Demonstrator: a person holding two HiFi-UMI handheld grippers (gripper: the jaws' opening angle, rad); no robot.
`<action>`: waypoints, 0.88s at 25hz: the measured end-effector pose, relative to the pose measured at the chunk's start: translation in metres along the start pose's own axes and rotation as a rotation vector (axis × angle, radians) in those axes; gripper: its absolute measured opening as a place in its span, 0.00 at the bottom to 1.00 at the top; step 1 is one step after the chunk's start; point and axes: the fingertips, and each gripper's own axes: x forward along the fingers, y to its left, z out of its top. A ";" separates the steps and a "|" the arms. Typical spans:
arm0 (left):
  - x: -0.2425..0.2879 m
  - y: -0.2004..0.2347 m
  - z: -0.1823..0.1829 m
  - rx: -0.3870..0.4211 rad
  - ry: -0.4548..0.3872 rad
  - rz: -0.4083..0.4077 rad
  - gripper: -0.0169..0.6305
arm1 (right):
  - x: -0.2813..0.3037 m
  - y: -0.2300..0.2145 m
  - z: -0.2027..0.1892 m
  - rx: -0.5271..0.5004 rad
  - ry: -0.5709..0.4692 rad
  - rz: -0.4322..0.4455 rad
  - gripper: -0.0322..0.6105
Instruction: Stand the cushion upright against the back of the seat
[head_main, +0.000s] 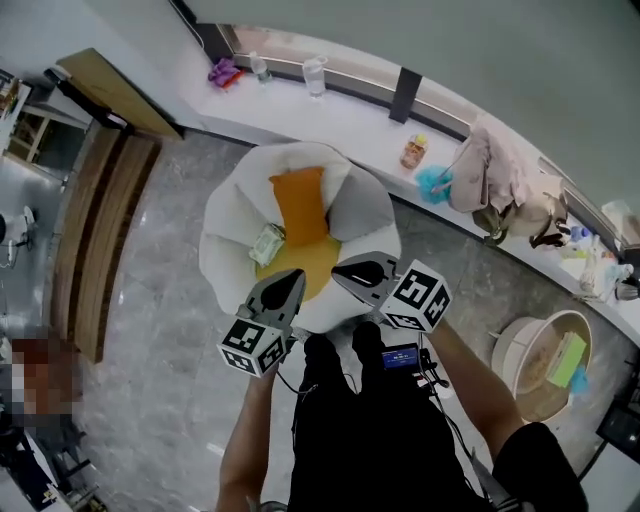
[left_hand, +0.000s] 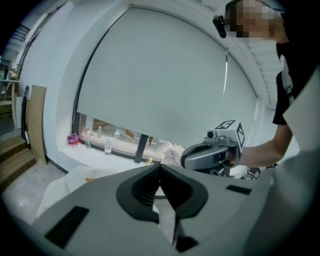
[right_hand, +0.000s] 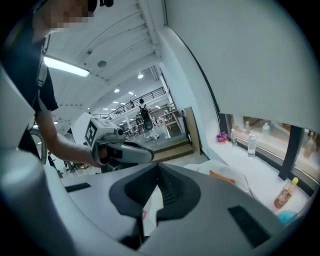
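In the head view the orange cushion (head_main: 301, 205) stands upright against the back of the white round armchair (head_main: 225, 235), above a yellow seat pad (head_main: 305, 268). A small pale green packet (head_main: 267, 243) lies on the seat beside it. Both grippers hover above the chair's front edge, apart from the cushion. My left gripper (head_main: 290, 284) is shut with nothing in it, and my right gripper (head_main: 358, 270) is shut and empty too. In the left gripper view the left gripper (left_hand: 160, 169) has its jaws together. The right gripper (right_hand: 158, 171) looks the same in its own view, past an orange cushion edge (right_hand: 222, 175).
A white window ledge (head_main: 350, 120) behind the chair holds bottles (head_main: 314, 75), an orange bottle (head_main: 413, 152), a blue cloth (head_main: 434, 183) and piled clothing (head_main: 497, 180). A round basin (head_main: 540, 365) stands on the floor at right. Wooden steps (head_main: 95, 230) lie at left.
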 end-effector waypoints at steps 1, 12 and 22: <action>-0.006 -0.007 0.005 -0.024 -0.022 -0.007 0.05 | -0.008 0.005 0.006 0.002 -0.026 0.004 0.08; -0.039 -0.084 0.019 -0.200 -0.133 -0.096 0.05 | -0.082 0.043 0.017 -0.084 -0.131 -0.051 0.07; -0.057 -0.113 0.005 -0.246 -0.098 -0.051 0.05 | -0.115 0.040 -0.011 0.029 -0.134 -0.058 0.07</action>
